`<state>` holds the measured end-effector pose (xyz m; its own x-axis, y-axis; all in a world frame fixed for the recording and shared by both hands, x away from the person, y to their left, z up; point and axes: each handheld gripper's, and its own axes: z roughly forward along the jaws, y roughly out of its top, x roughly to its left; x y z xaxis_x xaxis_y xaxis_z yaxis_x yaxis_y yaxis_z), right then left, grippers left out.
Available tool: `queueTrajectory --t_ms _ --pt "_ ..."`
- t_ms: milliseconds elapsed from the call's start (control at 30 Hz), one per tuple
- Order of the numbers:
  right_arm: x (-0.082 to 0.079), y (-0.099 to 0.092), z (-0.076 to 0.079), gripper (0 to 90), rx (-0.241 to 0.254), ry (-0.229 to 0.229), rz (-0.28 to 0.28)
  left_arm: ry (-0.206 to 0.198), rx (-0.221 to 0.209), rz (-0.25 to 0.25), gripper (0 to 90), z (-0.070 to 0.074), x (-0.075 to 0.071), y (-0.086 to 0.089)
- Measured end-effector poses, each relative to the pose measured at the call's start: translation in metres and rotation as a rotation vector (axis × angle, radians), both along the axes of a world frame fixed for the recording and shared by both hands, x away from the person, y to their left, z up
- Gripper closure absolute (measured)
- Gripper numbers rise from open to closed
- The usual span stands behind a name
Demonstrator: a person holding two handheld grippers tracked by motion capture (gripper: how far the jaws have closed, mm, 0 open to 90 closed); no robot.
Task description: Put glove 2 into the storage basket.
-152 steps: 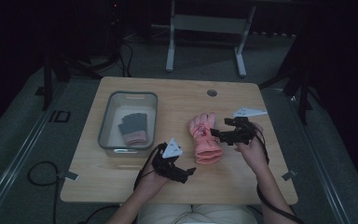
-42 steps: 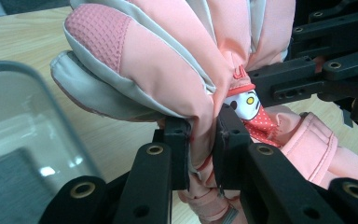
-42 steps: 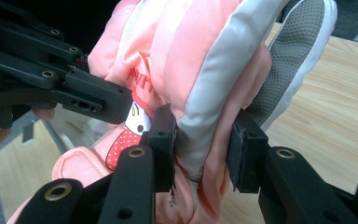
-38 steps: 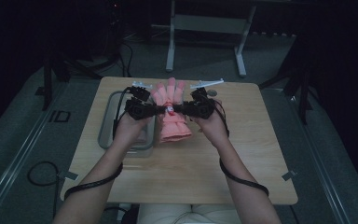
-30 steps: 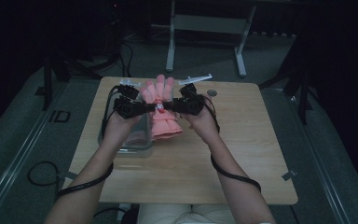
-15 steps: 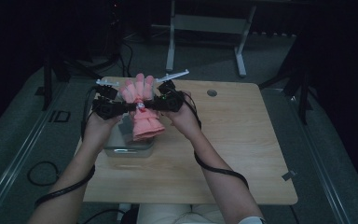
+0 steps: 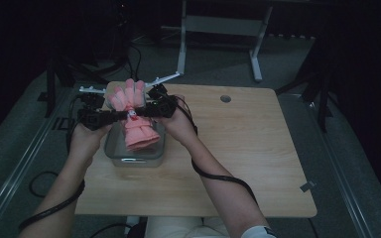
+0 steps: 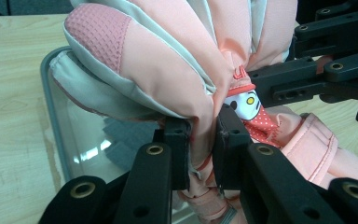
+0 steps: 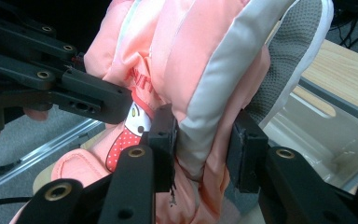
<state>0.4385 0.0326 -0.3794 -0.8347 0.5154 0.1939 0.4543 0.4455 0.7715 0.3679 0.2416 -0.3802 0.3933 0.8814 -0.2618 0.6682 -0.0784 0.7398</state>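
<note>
A clear bin (image 7: 113,151) stands at the left of the frame in the high view, near the left edge of the wooden surface (image 7: 238,163), and a dark grey folded item (image 8: 121,135) lies on its floor, visible through the wall in the left gripper view. A small round hole (image 7: 225,98) sits in the surface toward the upper middle of the frame, well apart from the bin. A grey metal stand (image 7: 218,29) occupies the floor at the top of the frame, beyond the far edge of the surface. The pair of pink gloves (image 7: 136,119) is held above the bin, fingers pointing to the upper part of the frame and cuffs hanging down toward the bin opening. The gloves are padded, salmon pink with pale grey panels, a textured patch on the fingertips, and a cartoon badge with red dotted fabric near the wrist. The left hand-held gripper (image 8: 200,140) is closed on a fold of glove fabric, both pads pressing it. The right hand-held gripper (image 9: 200,149) clamps a thicker part of the gloves from the opposite side. The two face each other, close together, with the gloves between. The middle and right of the surface lie bare, giving wide room on that side; the bin's rim lies directly beneath the cuffs.
</note>
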Motion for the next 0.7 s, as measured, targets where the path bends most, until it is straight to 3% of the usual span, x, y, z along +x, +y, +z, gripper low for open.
queueTrajectory --t_ms 167,433,700 --pt "0.003 0.007 -0.006 66.3 -0.005 0.007 0.007 0.008 -0.005 0.003 77.7 -0.006 0.004 0.006" --pt "0.020 0.007 -0.015 66.2 -0.039 0.032 -0.024 0.042 -0.019 -0.009 77.6 -0.019 0.026 0.003" --pt "0.030 0.008 -0.032 66.2 -0.077 0.057 -0.047 0.082 -0.038 -0.002 77.6 -0.040 0.037 0.001"
